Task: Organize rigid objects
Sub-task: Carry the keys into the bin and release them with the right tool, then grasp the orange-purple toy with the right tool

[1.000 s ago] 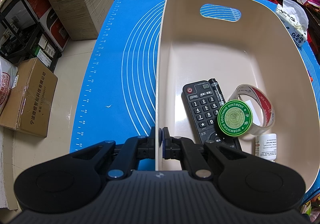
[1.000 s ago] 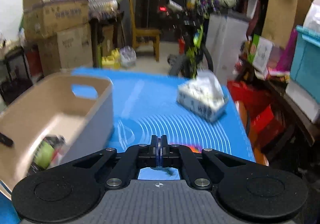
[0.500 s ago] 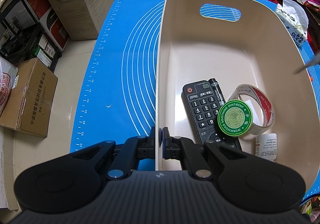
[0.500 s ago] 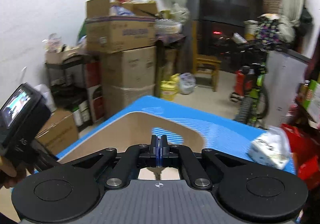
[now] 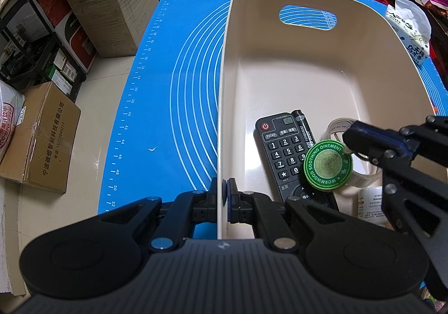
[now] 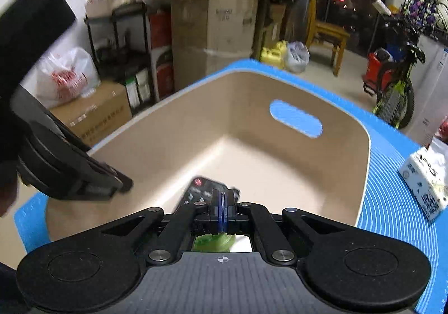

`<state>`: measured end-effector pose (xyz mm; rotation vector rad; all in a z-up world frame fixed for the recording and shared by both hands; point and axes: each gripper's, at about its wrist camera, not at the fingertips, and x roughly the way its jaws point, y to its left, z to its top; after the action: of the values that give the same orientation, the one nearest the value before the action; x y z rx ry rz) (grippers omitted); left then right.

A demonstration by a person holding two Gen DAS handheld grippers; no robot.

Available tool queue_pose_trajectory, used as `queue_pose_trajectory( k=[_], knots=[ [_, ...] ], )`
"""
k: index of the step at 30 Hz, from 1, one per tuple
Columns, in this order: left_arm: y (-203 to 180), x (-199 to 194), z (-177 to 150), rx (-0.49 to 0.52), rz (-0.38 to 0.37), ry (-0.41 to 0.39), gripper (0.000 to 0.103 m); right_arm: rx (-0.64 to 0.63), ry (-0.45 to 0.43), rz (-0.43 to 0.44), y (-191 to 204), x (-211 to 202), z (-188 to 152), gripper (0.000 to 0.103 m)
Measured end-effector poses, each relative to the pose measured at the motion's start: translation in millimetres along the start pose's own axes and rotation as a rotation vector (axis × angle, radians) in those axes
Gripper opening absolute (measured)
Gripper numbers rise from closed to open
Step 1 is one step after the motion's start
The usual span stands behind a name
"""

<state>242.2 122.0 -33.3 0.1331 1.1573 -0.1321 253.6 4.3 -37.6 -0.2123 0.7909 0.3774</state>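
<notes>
A beige bin (image 5: 308, 62) stands on the blue mat (image 5: 173, 84). In it lie a black remote (image 5: 280, 154), a black marker (image 5: 303, 126), a green ointment tin (image 5: 327, 165), a clear tape roll (image 5: 364, 171) and a small white bottle (image 5: 369, 203). My left gripper (image 5: 222, 196) is shut on the bin's left wall near its front corner. My right gripper (image 6: 223, 210) is shut and empty; in the left wrist view its tip (image 5: 348, 140) hangs inside the bin just above the tin and the tape roll. The bin (image 6: 252, 129) and remote (image 6: 200, 188) also show in the right wrist view.
A tissue pack (image 5: 408, 34) lies on the mat right of the bin. Cardboard boxes (image 5: 42, 132) and a black shelf rack (image 5: 28, 48) stand on the floor to the left. A bicycle (image 6: 397, 81) and a wooden chair (image 6: 327, 36) stand beyond the table.
My right gripper swung left from over the mat to the bin and has come down inside it over the tin. My left gripper and the bin have stayed still.
</notes>
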Motion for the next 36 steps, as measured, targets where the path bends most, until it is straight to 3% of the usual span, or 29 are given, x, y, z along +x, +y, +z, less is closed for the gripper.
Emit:
queue_pose_trajectory(
  k=[4, 5, 8, 12, 14, 23, 31, 36],
  knots=[
    [0, 0, 0, -0.001, -0.001, 0.000, 0.006, 0.022, 0.034, 0.013, -4, 4, -2, 0.021],
    [0, 0, 0, -0.001, 0.000, 0.000, 0.006, 0.030, 0.025, 0.016, -6, 2, -2, 0.034],
    [-1, 0, 0, 0.001, 0.002, 0.000, 0.006, 0.022, -0.020, 0.000, -11, -9, -4, 0.061],
    [0, 0, 1, 0.000, 0.000, 0.000, 0.006, 0.046, -0.103, -0.016, -26, -30, -4, 0.066],
    [0, 1, 1, 0.000, 0.000, 0.000, 0.006, 0.063, -0.132, -0.050, -40, -39, -3, 0.074],
    [0, 1, 1, -0.003, -0.003, 0.000, 0.006, 0.183, -0.184, -0.288, -118, -70, -31, 0.081],
    [0, 1, 1, -0.003, -0.003, 0.000, 0.006, 0.257, 0.031, -0.433, -184, -13, -80, 0.085],
    [0, 1, 0, 0.000, 0.000, -0.001, 0.006, 0.341, 0.065, -0.438, -208, 13, -99, 0.085]
  ],
)
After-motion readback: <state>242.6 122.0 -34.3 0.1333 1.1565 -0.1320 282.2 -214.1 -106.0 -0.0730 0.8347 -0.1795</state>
